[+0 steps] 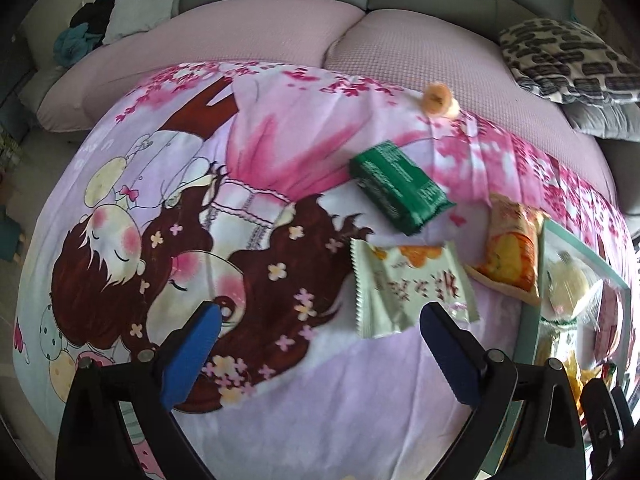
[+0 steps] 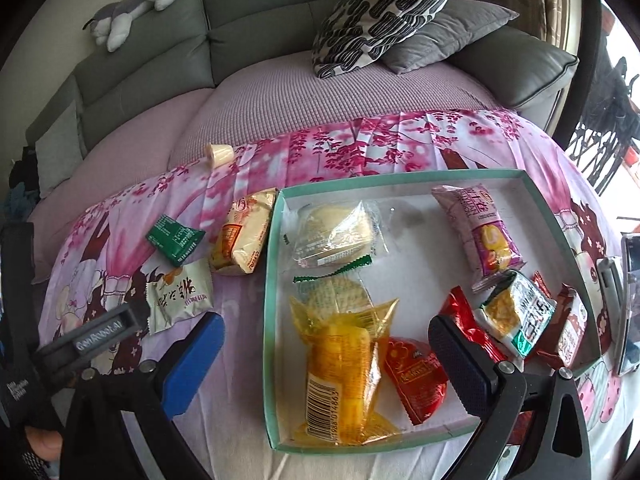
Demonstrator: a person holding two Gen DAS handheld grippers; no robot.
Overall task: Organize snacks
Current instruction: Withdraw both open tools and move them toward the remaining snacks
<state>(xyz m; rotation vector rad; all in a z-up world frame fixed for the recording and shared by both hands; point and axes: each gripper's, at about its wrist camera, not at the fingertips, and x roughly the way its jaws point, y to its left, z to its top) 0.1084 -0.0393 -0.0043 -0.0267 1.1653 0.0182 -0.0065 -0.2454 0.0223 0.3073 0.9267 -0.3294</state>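
My left gripper point(image 1: 320, 344) is open above the cartoon-print blanket point(image 1: 280, 160), with nothing between its blue pads. A pale green snack packet point(image 1: 408, 284) lies just beyond its right finger. Farther off lie a dark green packet point(image 1: 400, 186), an orange-yellow packet point(image 1: 510, 248) and a small jelly cup point(image 1: 440, 100). My right gripper point(image 2: 328, 360) is open over a teal-rimmed box point(image 2: 276, 280). In the box lie a yellow packet point(image 2: 344, 368), a clear bun packet point(image 2: 336, 236), a purple packet point(image 2: 476, 236) and several red ones point(image 2: 416, 376). The pads touch none of them.
The blanket covers a pink seat cushion point(image 2: 280, 96) of a grey-green sofa point(image 2: 152, 52). Patterned and grey pillows point(image 2: 384, 12) sit at the back right, a plush toy point(image 2: 128, 8) on the backrest. A dark device point(image 2: 628, 304) lies right of the box.
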